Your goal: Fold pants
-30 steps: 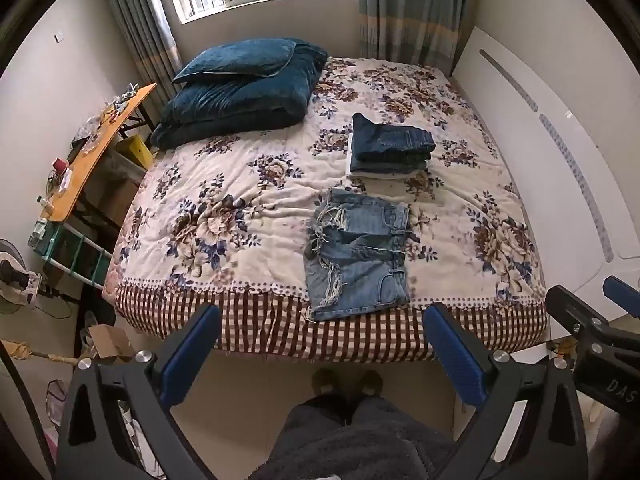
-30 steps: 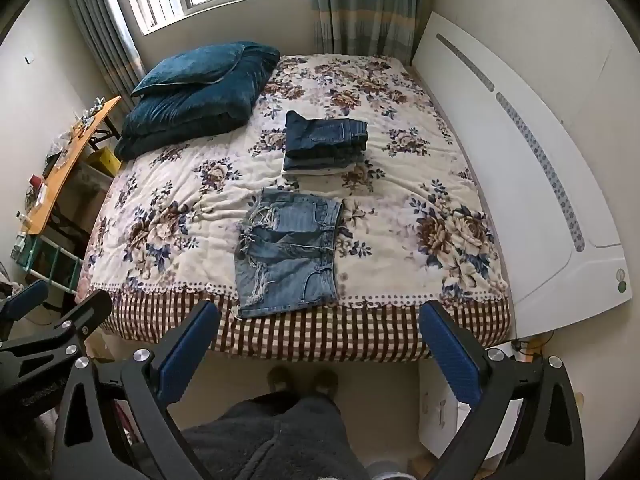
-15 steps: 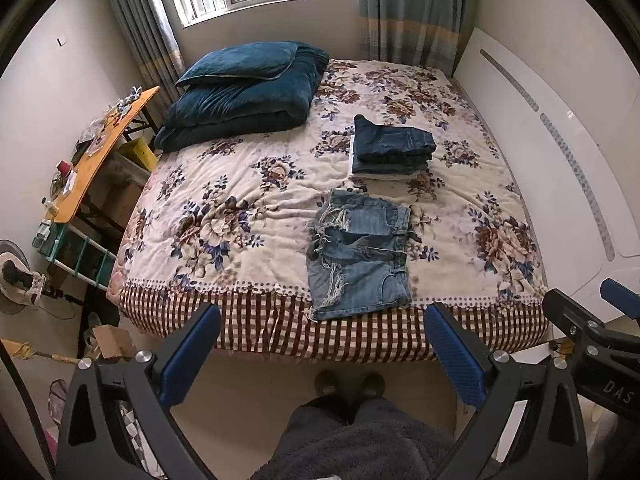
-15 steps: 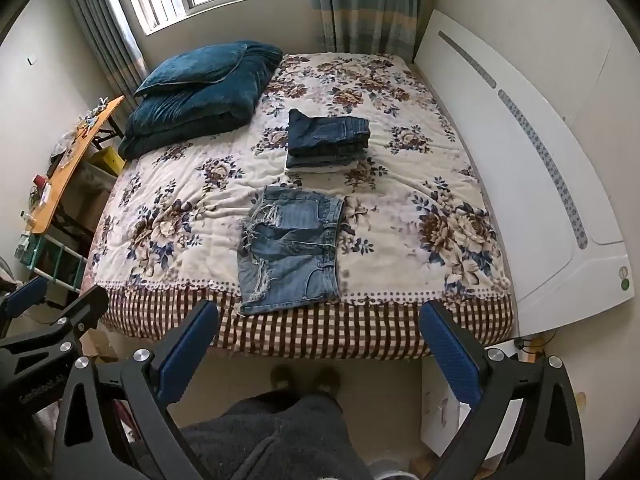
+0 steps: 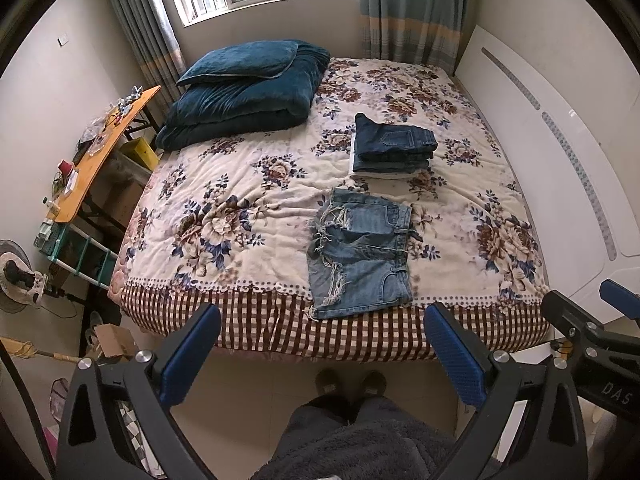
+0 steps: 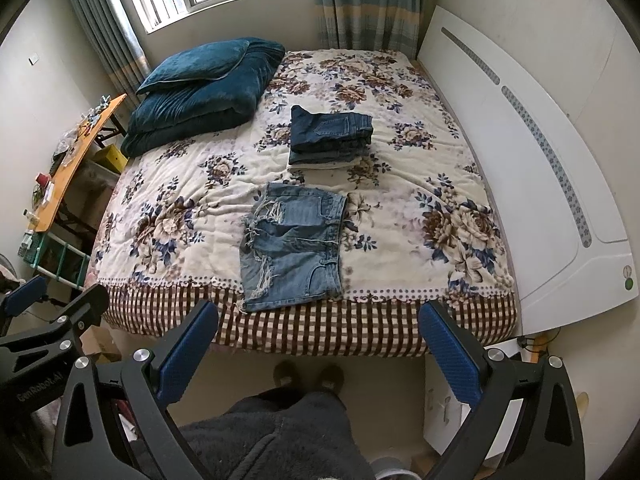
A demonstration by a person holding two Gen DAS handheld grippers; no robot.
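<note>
One denim shorts (image 5: 362, 254), one folded-jeans stack (image 5: 394, 146), one pillow (image 5: 240, 62).

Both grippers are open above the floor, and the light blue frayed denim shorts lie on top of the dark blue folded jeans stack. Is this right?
Not quite. The light blue frayed denim shorts lie flat on the floral bedspread, nearer the bed's foot than the dark blue folded jeans stack and apart from it; the right wrist view shows this.

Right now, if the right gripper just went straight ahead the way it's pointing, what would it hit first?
Probably the light denim shorts near the bed's front edge. The open right gripper hangs above the floor, aimed at them, nothing between. Depth is unclear.
</note>
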